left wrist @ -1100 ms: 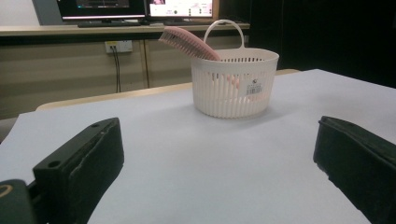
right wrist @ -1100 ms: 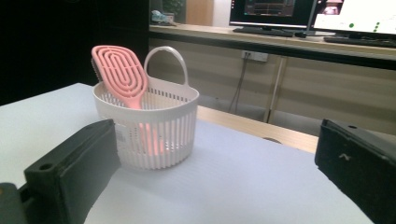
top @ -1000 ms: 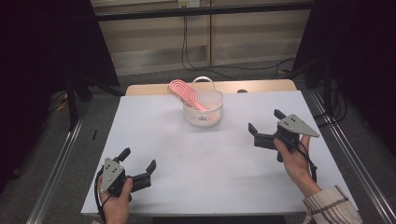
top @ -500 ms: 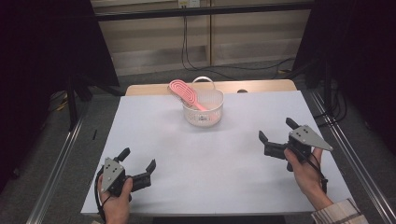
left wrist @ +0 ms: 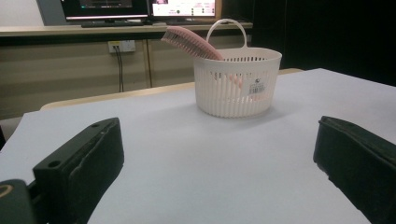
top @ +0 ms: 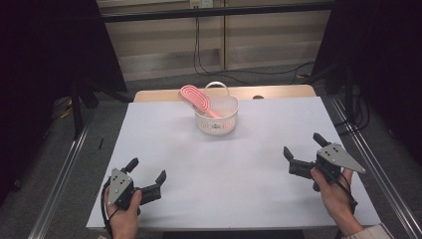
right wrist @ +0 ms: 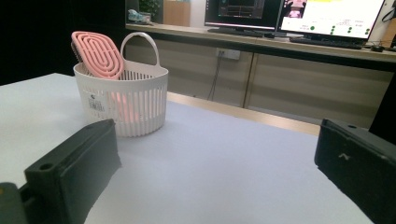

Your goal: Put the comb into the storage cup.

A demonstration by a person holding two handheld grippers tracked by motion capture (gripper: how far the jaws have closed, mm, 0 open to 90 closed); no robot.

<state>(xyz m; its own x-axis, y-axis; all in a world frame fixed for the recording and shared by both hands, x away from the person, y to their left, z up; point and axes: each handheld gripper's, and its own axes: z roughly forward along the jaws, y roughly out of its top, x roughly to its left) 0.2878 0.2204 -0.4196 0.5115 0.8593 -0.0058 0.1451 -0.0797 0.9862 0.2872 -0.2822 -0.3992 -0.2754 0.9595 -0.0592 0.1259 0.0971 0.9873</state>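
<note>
Since a second ago your right tool (top: 303, 153) has drawn back from the middle of the white surface (top: 239, 164) toward its 4 o'clock edge, while your left tool (top: 147, 176) has stayed at 7 o'clock. Both tools have their jaws spread wide and hold nothing. The white slotted plastic basket (top: 217, 115) stands upright at 12 o'clock, well apart from both tools. The pink oval plastic hairbrush (top: 195, 98) sits in the basket, handle down, its head leaning out over the rim toward 10 o'clock.
</note>
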